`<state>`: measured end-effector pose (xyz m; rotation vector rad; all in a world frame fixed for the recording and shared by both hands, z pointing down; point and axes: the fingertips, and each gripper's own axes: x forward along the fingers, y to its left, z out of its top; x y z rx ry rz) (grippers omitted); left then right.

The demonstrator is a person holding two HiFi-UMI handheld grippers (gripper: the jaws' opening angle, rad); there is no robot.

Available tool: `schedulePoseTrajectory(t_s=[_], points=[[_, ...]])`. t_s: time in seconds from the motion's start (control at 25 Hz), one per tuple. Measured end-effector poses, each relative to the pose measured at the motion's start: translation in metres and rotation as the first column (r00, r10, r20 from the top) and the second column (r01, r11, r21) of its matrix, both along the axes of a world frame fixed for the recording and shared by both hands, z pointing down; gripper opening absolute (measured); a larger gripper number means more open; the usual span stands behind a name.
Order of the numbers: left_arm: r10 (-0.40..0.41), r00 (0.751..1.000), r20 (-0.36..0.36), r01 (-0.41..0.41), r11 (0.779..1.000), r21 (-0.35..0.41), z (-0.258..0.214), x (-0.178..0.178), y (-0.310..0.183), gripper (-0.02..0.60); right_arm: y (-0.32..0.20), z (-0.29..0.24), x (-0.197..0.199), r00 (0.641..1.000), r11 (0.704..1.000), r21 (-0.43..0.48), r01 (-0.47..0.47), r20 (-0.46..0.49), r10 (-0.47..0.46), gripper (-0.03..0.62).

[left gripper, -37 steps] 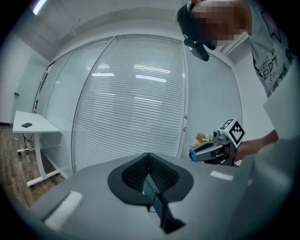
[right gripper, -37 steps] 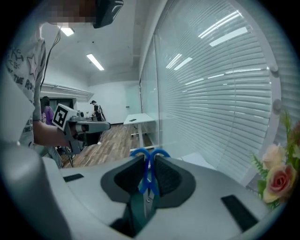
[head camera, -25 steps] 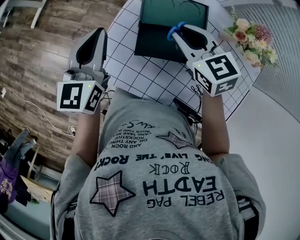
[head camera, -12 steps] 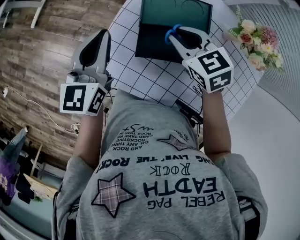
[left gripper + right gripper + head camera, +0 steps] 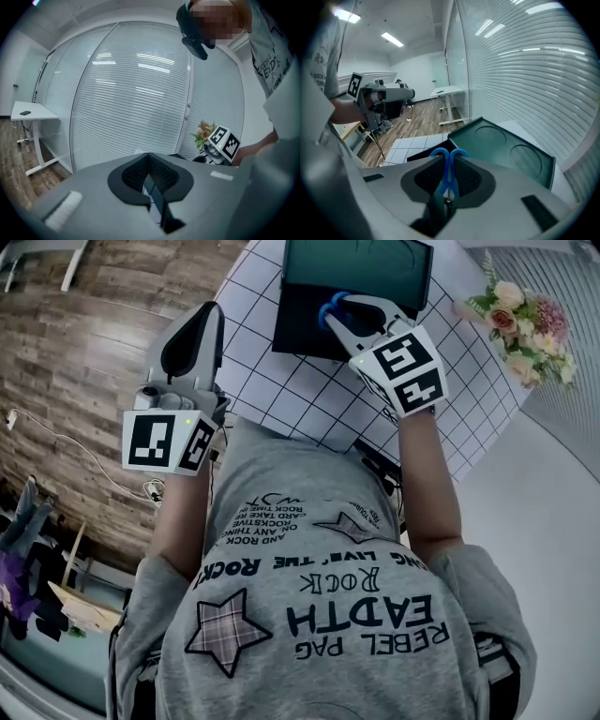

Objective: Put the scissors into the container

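Sinking lower than a second ago, the right gripper (image 5: 334, 317) pinches the blue-handled scissors (image 5: 449, 165) just over the open container (image 5: 298, 332) ahead, so release looks near; the left gripper (image 5: 208, 309) waits aside, jaws together.

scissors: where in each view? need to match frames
Head view: scissors top centre, blue handles over the container.
Left gripper view: not in it.
Right gripper view: scissors bottom centre, clamped between the fingers.
Shared landmark: the container, seen in the head and right gripper views.
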<state>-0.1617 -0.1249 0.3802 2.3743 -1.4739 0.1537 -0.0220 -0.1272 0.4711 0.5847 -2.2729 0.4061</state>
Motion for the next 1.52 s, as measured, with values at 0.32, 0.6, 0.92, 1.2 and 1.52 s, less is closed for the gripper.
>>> schedulePoseTrajectory(t_s=[0.32, 0.6, 0.92, 1.2, 1.52], points=[[-0.003, 1.000, -0.001, 0.003, 1.000, -0.014, 0.005, 0.002, 0.002, 0.009, -0.003, 0.018, -0.014, 0.999, 0.998, -0.046, 0.045, -0.020, -0.046, 0.081], [-0.007, 1.000, 0.018, 0.007, 1.000, -0.013, 0.007, 0.001, 0.003, 0.009, 0.003, 0.036, -0.027, 0.989, 0.989, -0.100, 0.109, -0.090, -0.118, 0.081], [-0.005, 1.000, 0.011, 0.006, 1.000, -0.018, 0.009, 0.002, 0.002, 0.009, 0.005, 0.059, -0.035, 0.977, 0.983, -0.124, 0.136, -0.150, -0.154, 0.081], [-0.009, 1.000, 0.009, 0.009, 1.000, -0.025, 0.011, 0.002, 0.000, 0.009, 0.008, 0.075, -0.039, 0.969, 0.979, -0.144, 0.141, -0.181, -0.166, 0.081], [-0.011, 1.000, 0.005, 0.011, 1.000, -0.025, 0.012, 0.001, 0.000, 0.009, 0.011, 0.085, -0.042, 0.961, 0.977, -0.152, 0.149, -0.209, -0.179, 0.081]])
